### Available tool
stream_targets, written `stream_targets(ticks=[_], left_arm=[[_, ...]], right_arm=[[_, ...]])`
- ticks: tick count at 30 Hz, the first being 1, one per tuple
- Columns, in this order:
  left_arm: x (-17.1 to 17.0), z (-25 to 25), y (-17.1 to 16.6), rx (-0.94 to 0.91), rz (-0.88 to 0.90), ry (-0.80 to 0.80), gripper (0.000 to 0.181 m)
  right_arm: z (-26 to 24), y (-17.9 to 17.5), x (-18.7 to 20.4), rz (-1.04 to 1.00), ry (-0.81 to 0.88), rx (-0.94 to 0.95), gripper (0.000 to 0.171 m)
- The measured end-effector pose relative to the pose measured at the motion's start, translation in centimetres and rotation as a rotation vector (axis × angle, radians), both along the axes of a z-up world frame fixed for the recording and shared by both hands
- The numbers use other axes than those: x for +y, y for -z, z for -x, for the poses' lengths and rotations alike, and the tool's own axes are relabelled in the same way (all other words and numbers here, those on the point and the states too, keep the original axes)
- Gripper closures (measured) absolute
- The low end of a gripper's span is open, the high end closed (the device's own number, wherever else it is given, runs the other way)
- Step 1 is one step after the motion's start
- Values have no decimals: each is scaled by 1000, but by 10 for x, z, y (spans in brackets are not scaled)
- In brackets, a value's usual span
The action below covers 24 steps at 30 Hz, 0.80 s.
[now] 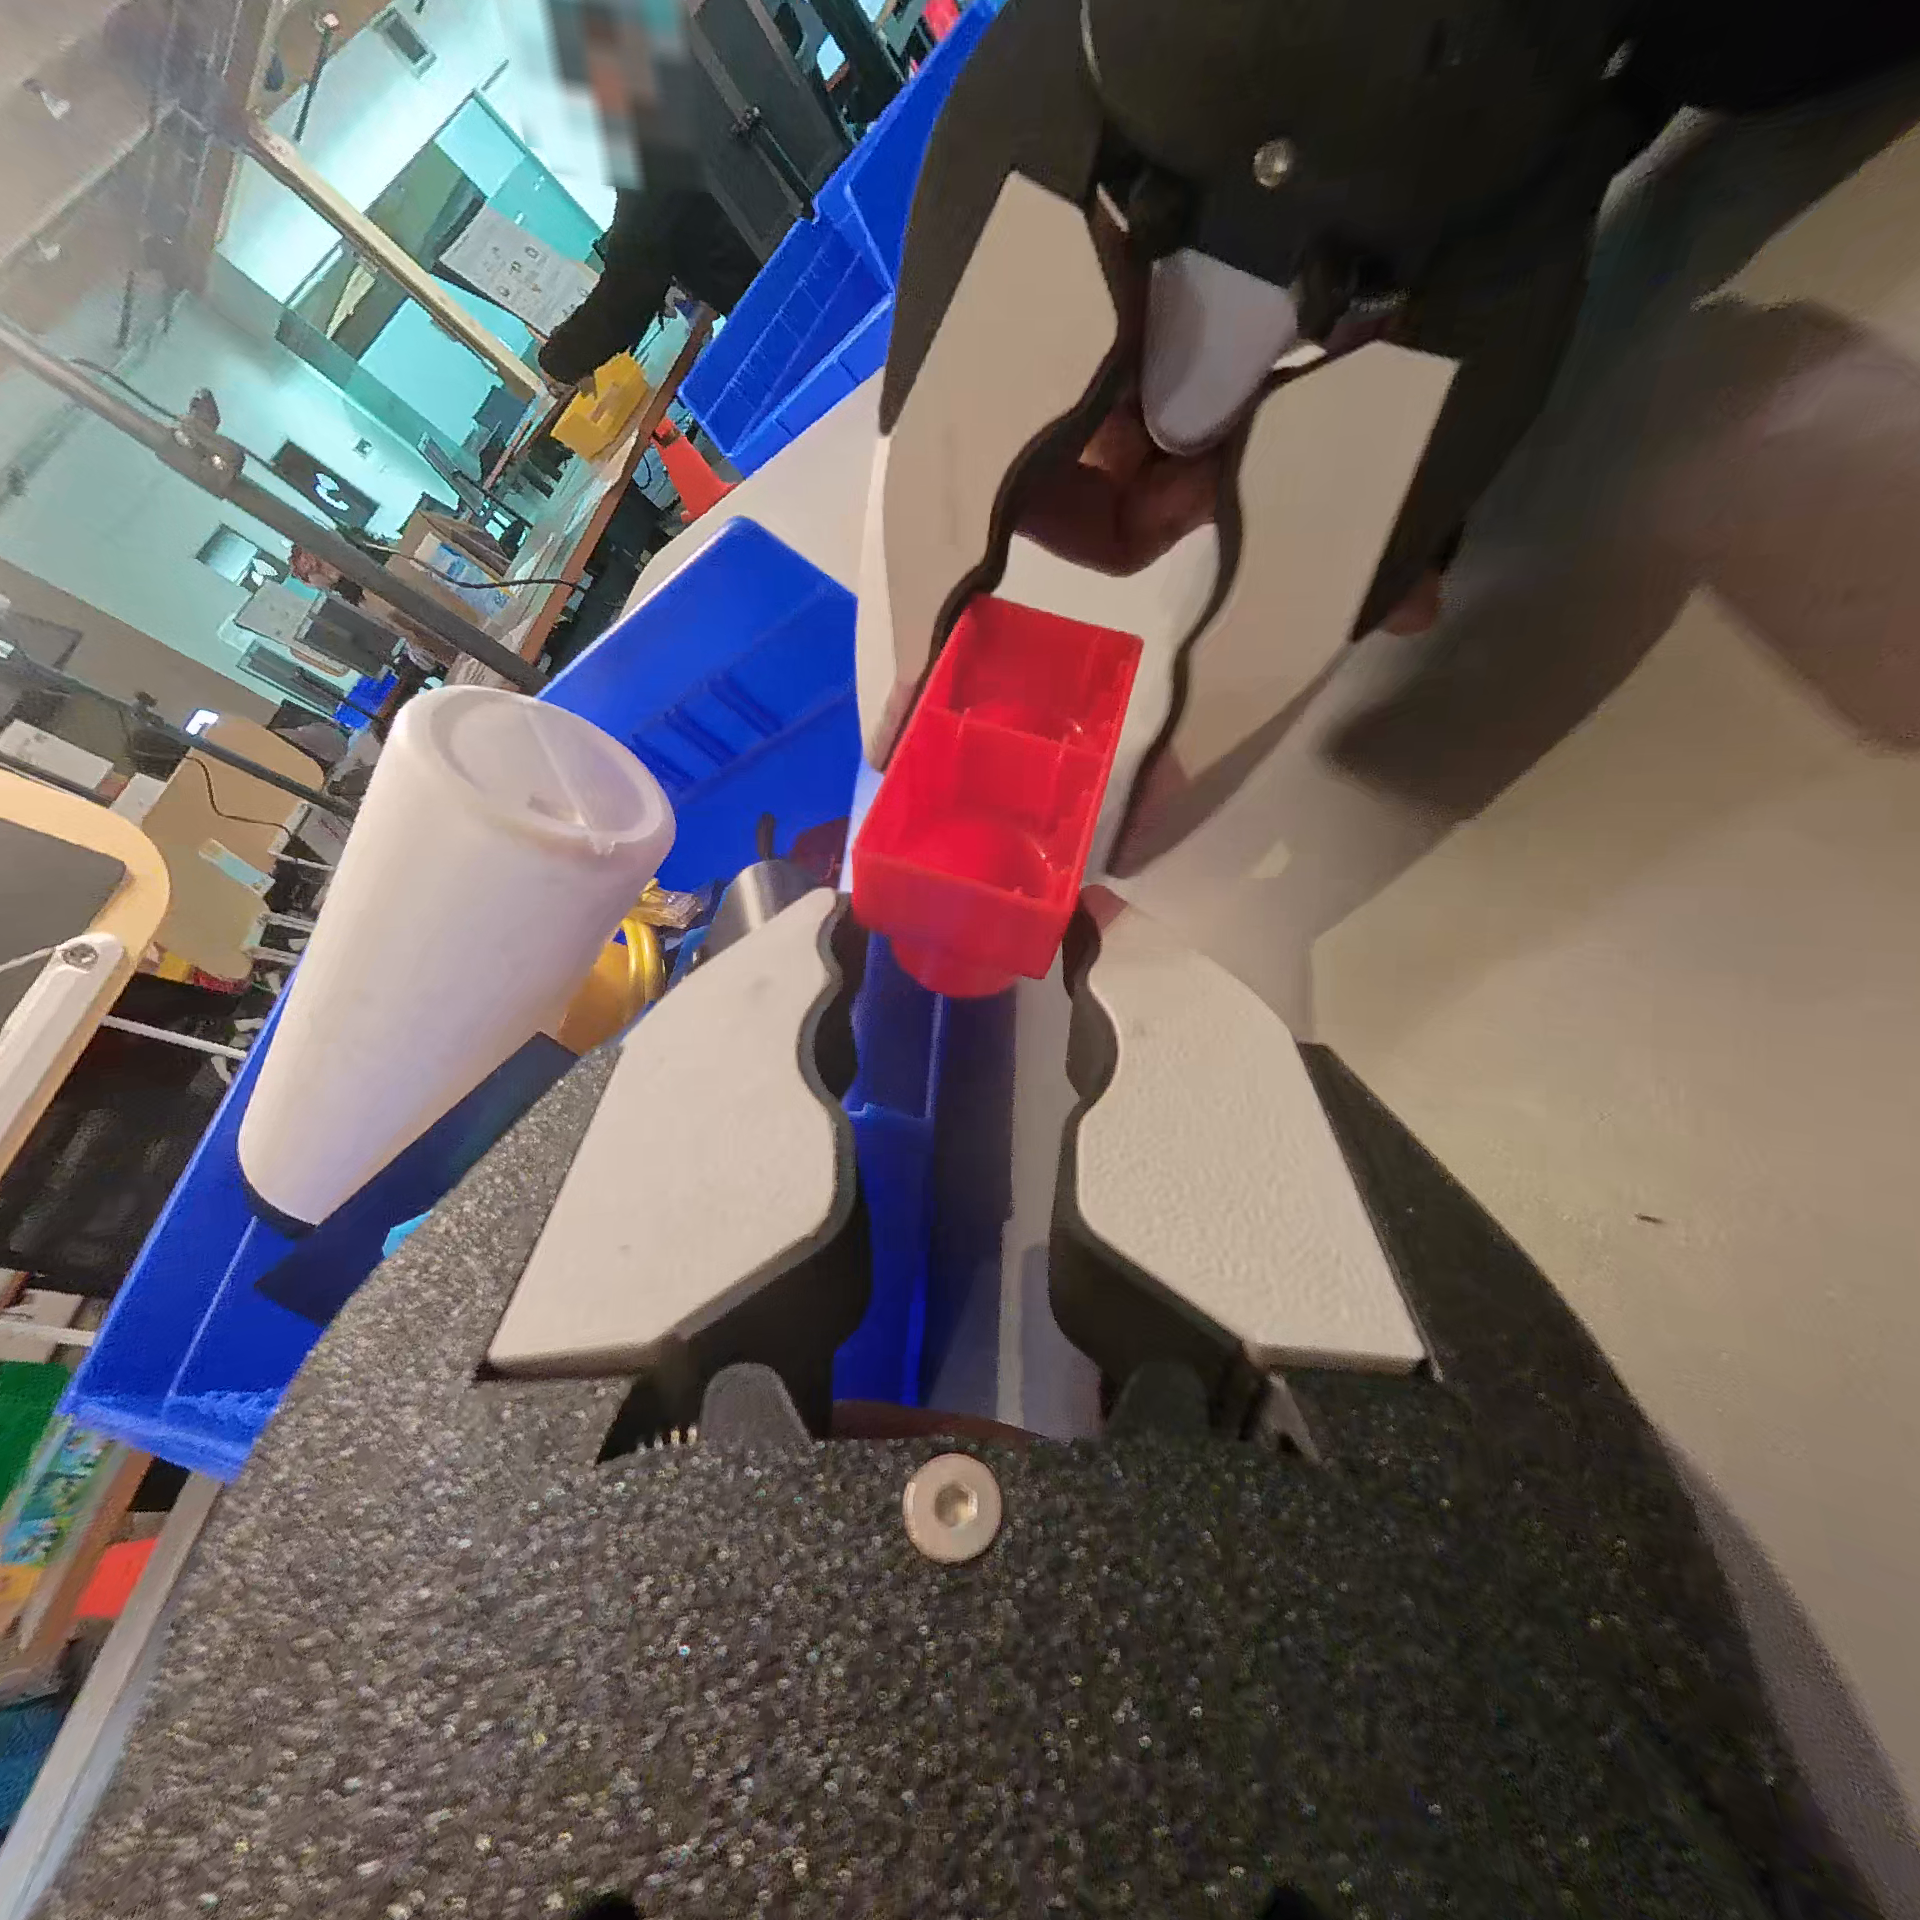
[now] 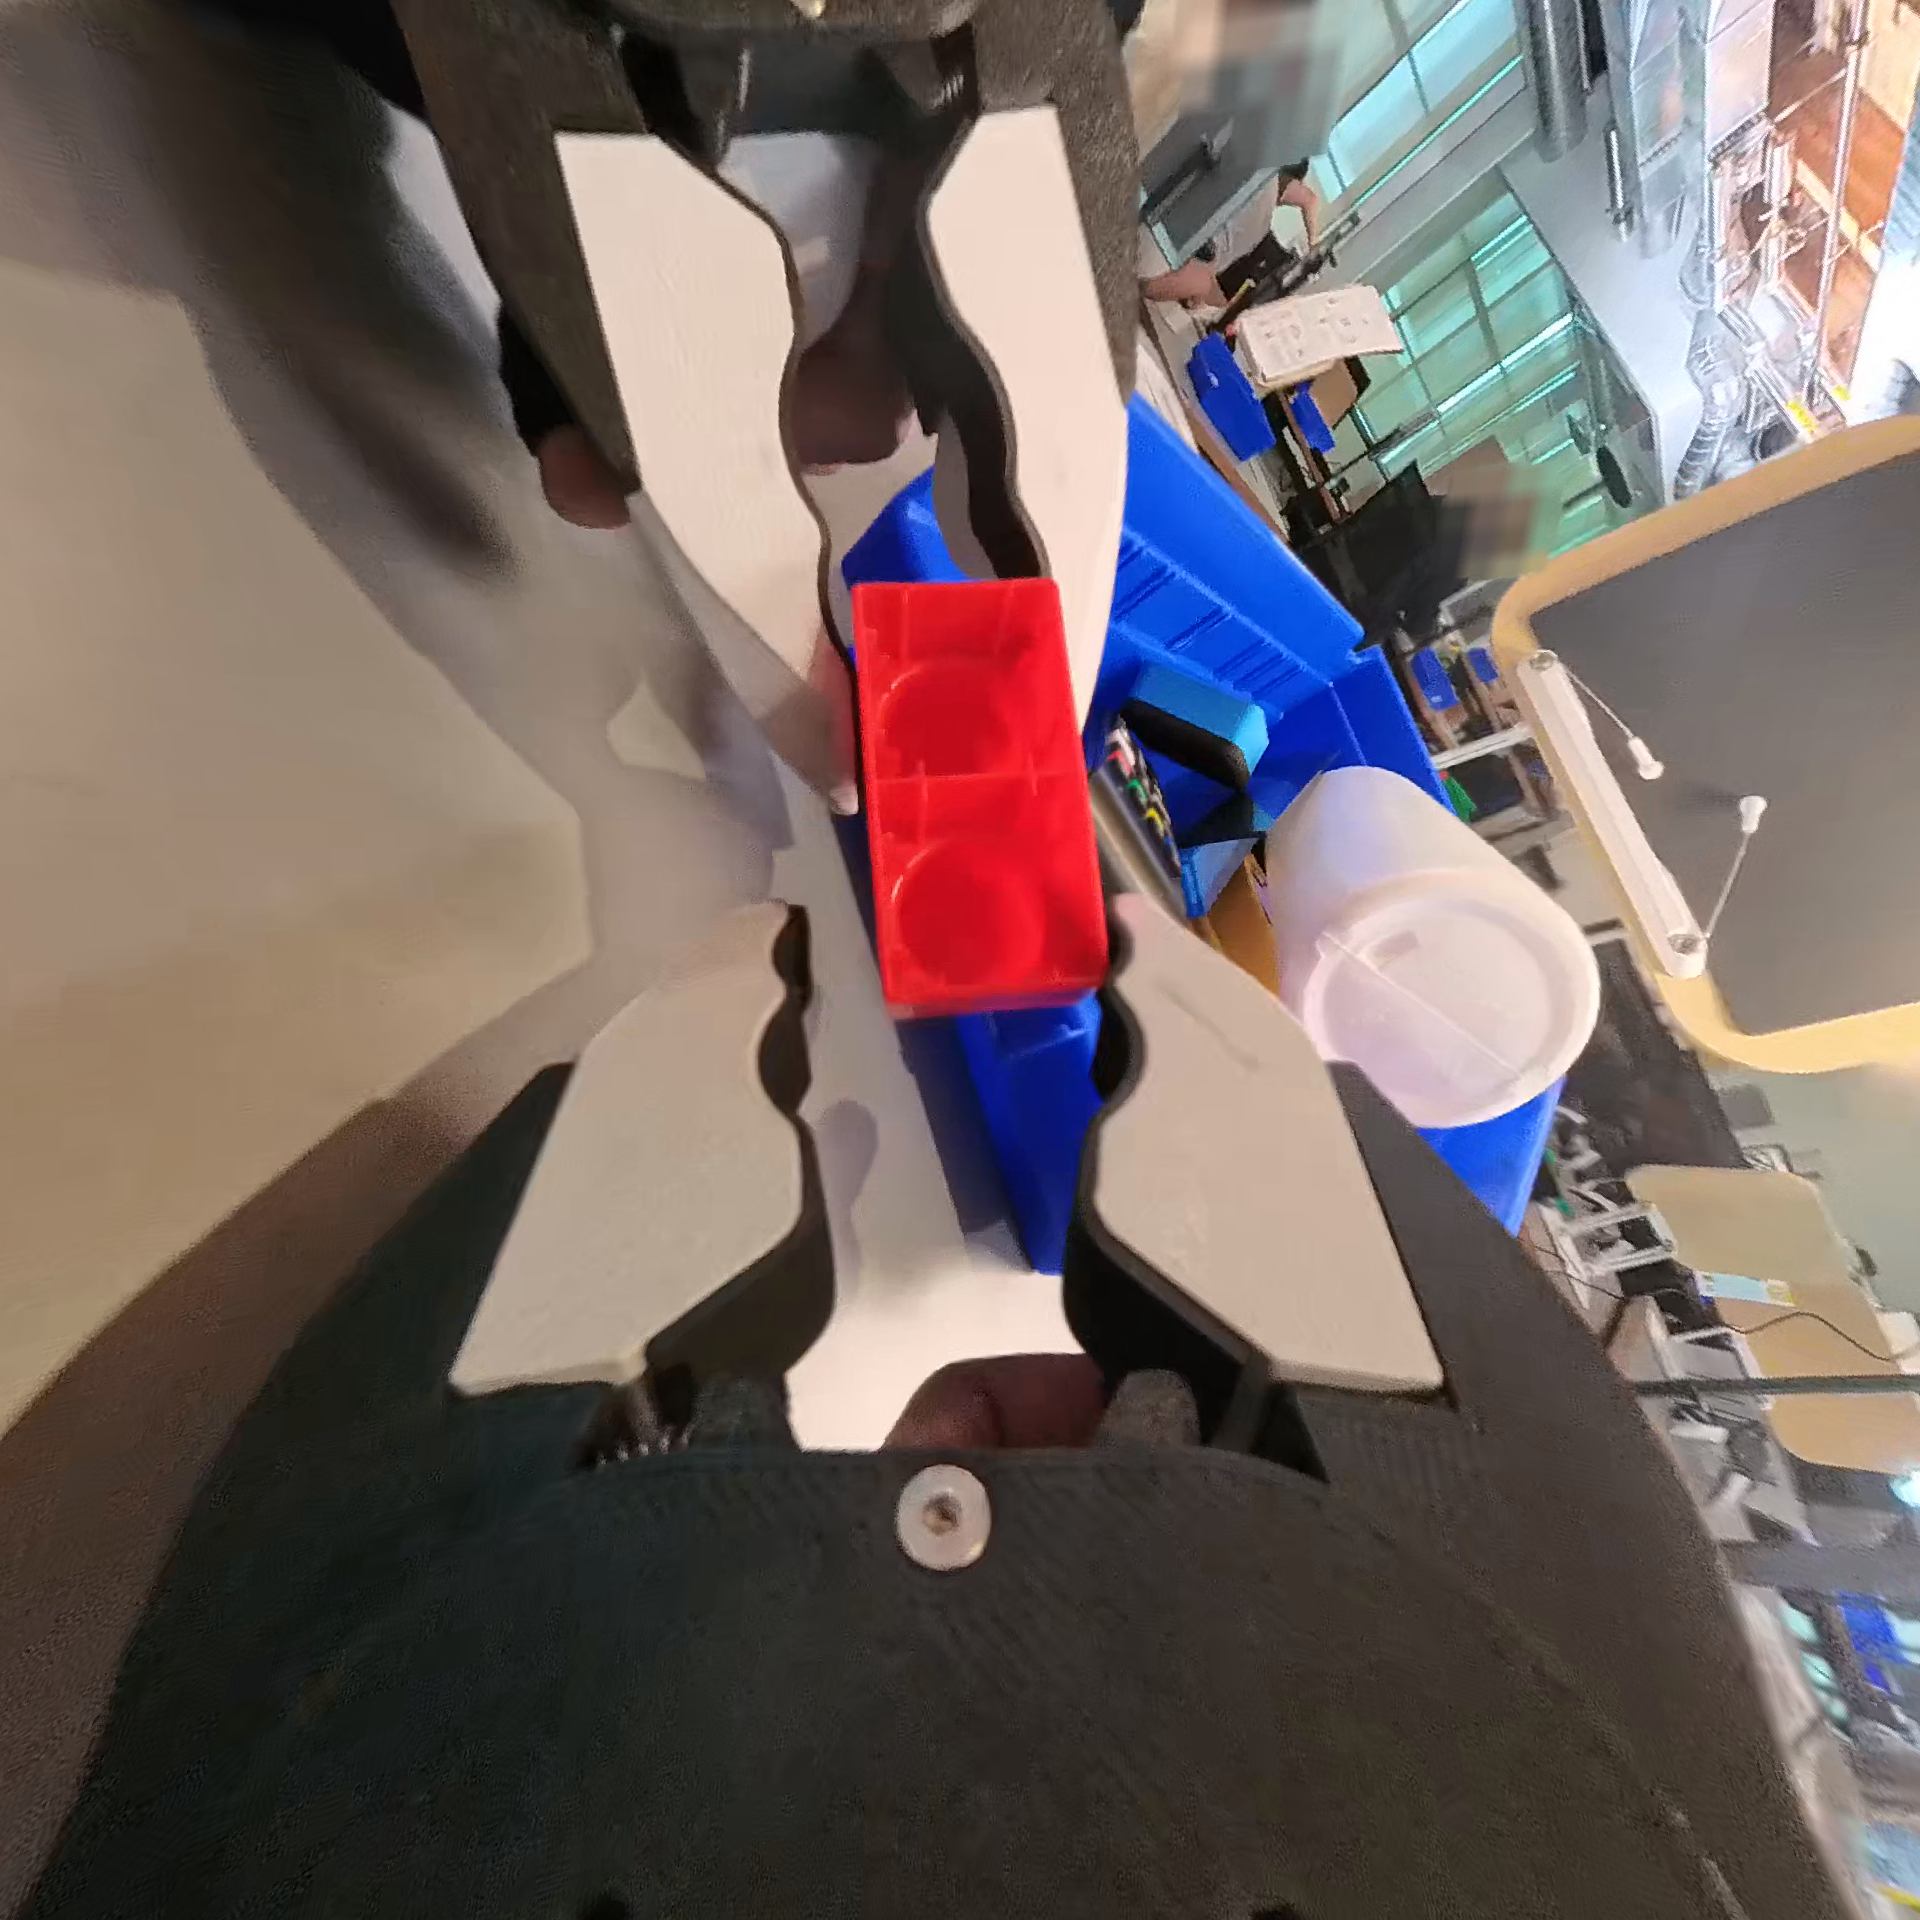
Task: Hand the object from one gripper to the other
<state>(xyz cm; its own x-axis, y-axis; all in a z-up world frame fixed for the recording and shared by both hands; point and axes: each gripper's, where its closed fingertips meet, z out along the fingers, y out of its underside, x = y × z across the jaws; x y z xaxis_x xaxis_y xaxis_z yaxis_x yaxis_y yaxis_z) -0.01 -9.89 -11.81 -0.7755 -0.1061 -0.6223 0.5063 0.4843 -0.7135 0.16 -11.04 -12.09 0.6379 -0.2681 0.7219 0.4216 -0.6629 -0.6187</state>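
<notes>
Red two-stud block (image 2: 971, 800) is hanging in the air between the two grippers, hollow underside facing the right wrist camera. It is hovering over the line where the white tabletop (image 2: 260, 727) is meeting a blue bin (image 2: 1226, 582).

Left gripper (image 1: 956, 925): its fingertips are sitting tight against both sides of one end of the block. In the right wrist view the same gripper is coming in from the top, its two white fingers (image 2: 707, 416) pinching the block's far end. It is reading as clamped on the block.

Right gripper (image 2: 951, 920): fingers are spreading wider than the block. One tip is sitting just at the block's near corner, and a strip of tabletop is showing between the other tip and the block. It is not squeezing it.

A person's fingers are showing behind each gripper's handle.

A white lidded cup (image 1: 447, 935) is leaning tilted against the blue bin's rim, lid end pointing up, just beside the grippers. More blue bins (image 1: 790, 301) are lining the tabletop's far edge.
</notes>
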Motion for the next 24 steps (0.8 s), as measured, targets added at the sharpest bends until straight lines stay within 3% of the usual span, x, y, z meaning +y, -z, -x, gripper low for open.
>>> stream_targets(ticks=[2, 8, 18, 20, 22, 24], left_arm=[[0, -2, 1, -28, -10, -9, 143], [1, -5, -6, 144, 72, -7, 125], [-4, 34, -29, 929, 280, 248, 112], [-5, 39, -31, 953, 292, 275, 119], [-6, 37, -32, 896, 315, 258, 132], [-7, 34, -31, 800, 311, 235, 135]], right_arm=[[-3, -1, -1, 8, 24, -33, 132], [-13, -20, -11, 26, 92, -233, 134], [10, -47, -1, 65, 24, -600, 133], [13, -44, 3, 79, 10, -613, 134], [14, -42, 5, 85, 4, -613, 134], [14, -39, 6, 79, -1, -585, 134]])
